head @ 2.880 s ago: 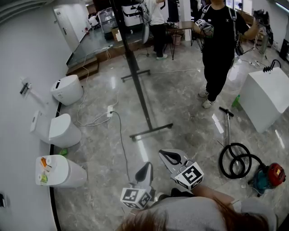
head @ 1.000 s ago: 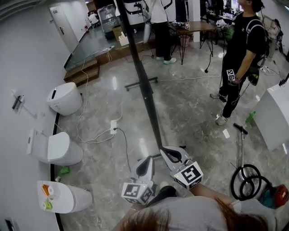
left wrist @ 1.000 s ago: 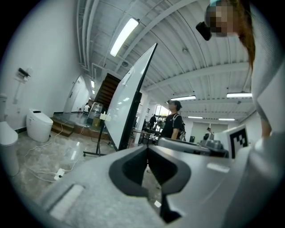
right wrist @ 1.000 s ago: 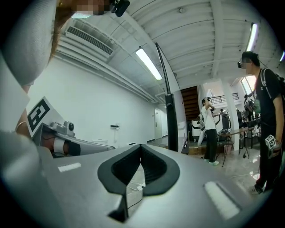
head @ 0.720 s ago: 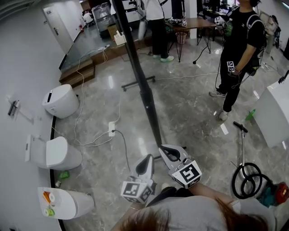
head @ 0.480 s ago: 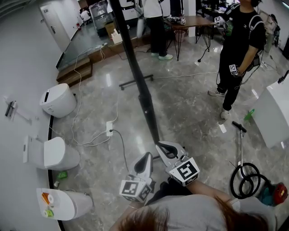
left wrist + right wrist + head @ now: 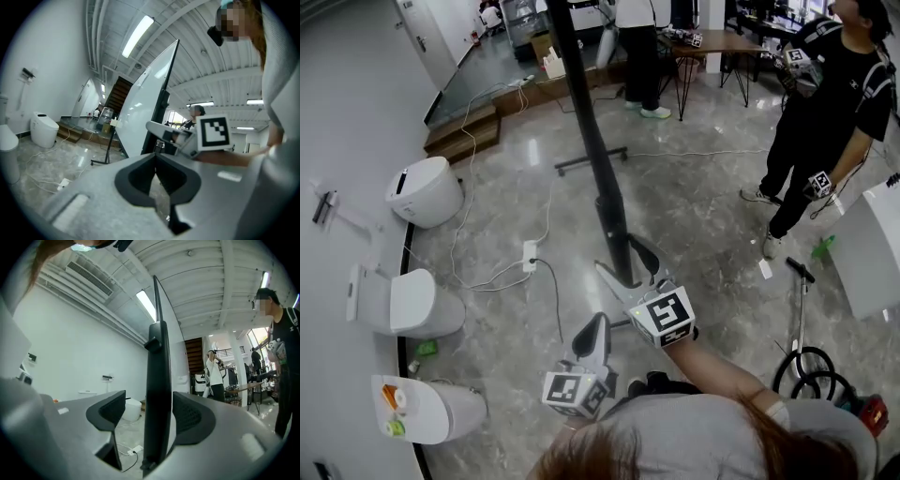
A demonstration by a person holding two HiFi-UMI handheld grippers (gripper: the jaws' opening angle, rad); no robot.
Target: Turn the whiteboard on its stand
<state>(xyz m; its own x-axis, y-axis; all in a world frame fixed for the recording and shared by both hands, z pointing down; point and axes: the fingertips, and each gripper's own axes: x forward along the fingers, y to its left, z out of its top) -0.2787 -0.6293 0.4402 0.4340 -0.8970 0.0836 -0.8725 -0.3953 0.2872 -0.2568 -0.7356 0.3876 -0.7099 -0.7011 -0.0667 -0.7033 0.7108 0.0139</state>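
Note:
The whiteboard (image 7: 598, 155) stands edge-on in the head view, a dark tall frame on a black floor stand (image 7: 592, 157). My right gripper (image 7: 623, 262) reaches forward at it; its jaws have just been opening and now stand wide on either side of the board's near edge. In the right gripper view the black edge (image 7: 158, 380) runs upright between the two pads (image 7: 194, 416), and the left pad stands clear of it. My left gripper (image 7: 598, 325) hangs lower and closer to me, shut and empty. The left gripper view shows the board's white face (image 7: 140, 110).
Several white toilets (image 7: 425, 190) line the left wall. A power strip (image 7: 529, 253) and cables lie on the floor left of the stand. One person (image 7: 825, 122) stands at the right, another near a table (image 7: 712, 42) behind. A coiled hose (image 7: 806, 366) lies at the right.
My right gripper has moved forward and a little up to the board's near edge, and its jaws have gone from shut to wide apart. The left gripper has barely moved.

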